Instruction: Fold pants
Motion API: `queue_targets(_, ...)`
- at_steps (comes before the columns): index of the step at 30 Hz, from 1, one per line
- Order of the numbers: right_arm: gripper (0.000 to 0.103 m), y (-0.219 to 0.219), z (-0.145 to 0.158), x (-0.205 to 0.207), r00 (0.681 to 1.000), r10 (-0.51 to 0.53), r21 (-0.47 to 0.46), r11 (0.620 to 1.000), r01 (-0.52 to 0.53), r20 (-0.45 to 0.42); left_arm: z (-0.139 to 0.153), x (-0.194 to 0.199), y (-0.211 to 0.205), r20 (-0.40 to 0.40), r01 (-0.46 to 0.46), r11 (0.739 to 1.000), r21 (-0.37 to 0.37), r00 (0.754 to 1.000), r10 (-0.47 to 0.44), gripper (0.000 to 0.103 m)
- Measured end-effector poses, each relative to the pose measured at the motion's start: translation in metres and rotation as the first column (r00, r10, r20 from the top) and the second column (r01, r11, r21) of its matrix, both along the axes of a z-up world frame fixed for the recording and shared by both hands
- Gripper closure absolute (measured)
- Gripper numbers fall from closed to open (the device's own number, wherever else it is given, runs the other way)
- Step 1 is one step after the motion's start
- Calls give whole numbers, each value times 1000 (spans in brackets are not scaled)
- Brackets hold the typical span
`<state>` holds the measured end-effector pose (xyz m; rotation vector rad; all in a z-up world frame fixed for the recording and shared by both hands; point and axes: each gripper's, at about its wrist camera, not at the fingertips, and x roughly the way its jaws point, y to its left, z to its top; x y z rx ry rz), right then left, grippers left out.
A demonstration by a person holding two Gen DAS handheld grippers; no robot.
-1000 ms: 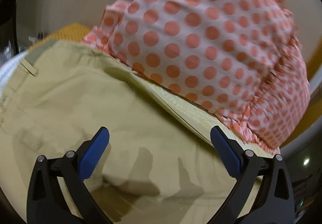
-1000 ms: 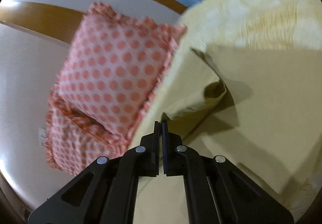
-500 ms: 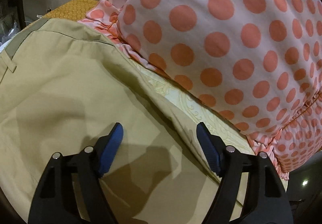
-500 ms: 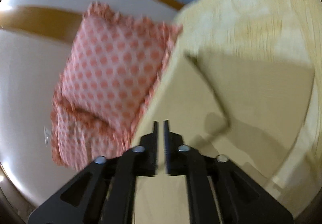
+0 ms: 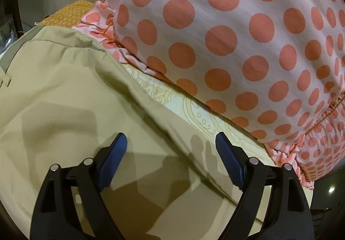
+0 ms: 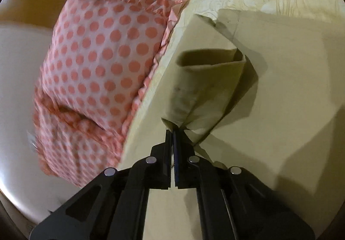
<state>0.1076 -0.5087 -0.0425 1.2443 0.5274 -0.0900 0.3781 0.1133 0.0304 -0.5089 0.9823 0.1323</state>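
Khaki pants (image 5: 64, 97) lie spread on a pale yellow patterned bedsheet (image 5: 194, 110). In the left wrist view my left gripper (image 5: 171, 142) is open, its blue pads low over the pants' side edge near the waistband. In the right wrist view my right gripper (image 6: 173, 132) is shut on the hem end of a pant leg (image 6: 207, 86) and holds it lifted above the rest of the pants (image 6: 291, 93); the leg opening gapes toward the camera.
A large pillow with orange polka dots (image 5: 237, 35) lies right beside the pants' edge; it also shows in the right wrist view (image 6: 103, 63) with a second dotted pillow (image 6: 71, 136) beside it. An orange cushion (image 5: 69, 13) lies beyond the waistband.
My left gripper has moved closer to the pillow and the pants' edge and narrowed slightly. My right gripper has carried the pinched pant leg along, its opening now facing the camera.
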Motion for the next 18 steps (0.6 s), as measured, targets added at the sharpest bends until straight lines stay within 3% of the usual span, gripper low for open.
queue_targets(3,102,-2,6,-10,997,-20,9,1000,19,78,1,14,-7,-8,-10,999,33,1000,11,26)
queue_targets(5,102,-2,13,-14,993,-24,-4,1000,24,113,1,19,-8,-5,-14,998,65,1000,15,68)
queue_targets(6,102,-3,18,-17,990,-29,-3,1000,29,138,0,19,-5,-5,16,999,30,1000,-16,100)
queue_targets(8,102,-5,25,-22,986,-40,-4,999,41,164,2,3,6,21,10,998,-60,1000,-9,100)
queue_targets(10,102,-8,33,-31,981,-42,-9,999,45,187,17,-28,14,96,33,996,-79,995,-25,101)
queue_targets(15,102,-15,51,-65,980,-60,-102,992,80,191,48,-176,27,306,101,990,-94,950,-68,100)
queue_targets(18,102,-19,47,-89,986,-85,-157,982,108,147,30,-263,17,329,99,991,-86,942,-65,100)
